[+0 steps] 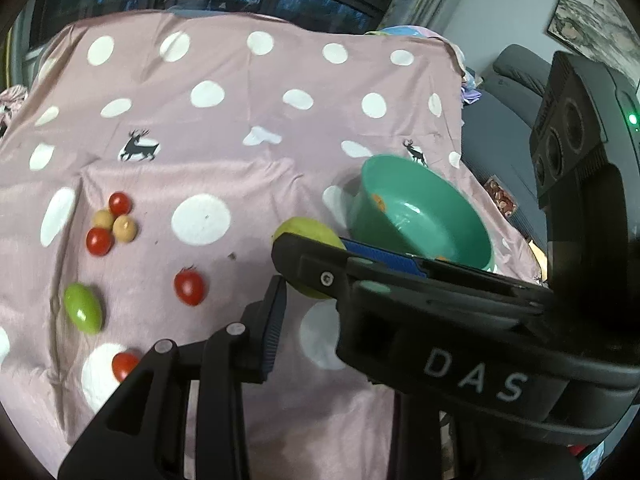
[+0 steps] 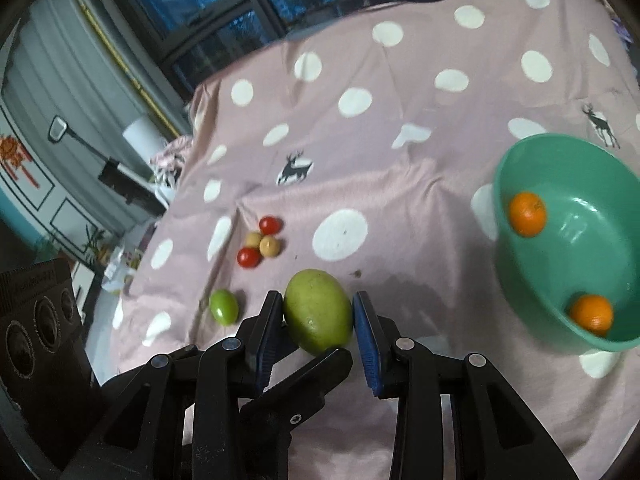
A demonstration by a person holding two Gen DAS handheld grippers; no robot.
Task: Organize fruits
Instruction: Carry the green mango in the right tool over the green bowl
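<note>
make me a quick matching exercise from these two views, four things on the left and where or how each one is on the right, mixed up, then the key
Things:
1. large green fruit
2. orange fruit
3. small green fruit
4. pale round fruits

Places or states:
A. lying in the teal bowl
B. alone on the pink dotted cloth, off to the left of the gripped fruit
C. huddled with two red tomatoes on the cloth
D. between the fingers of the right gripper

Pairs: 1-D, 2-A, 3-B, 4-C
</note>
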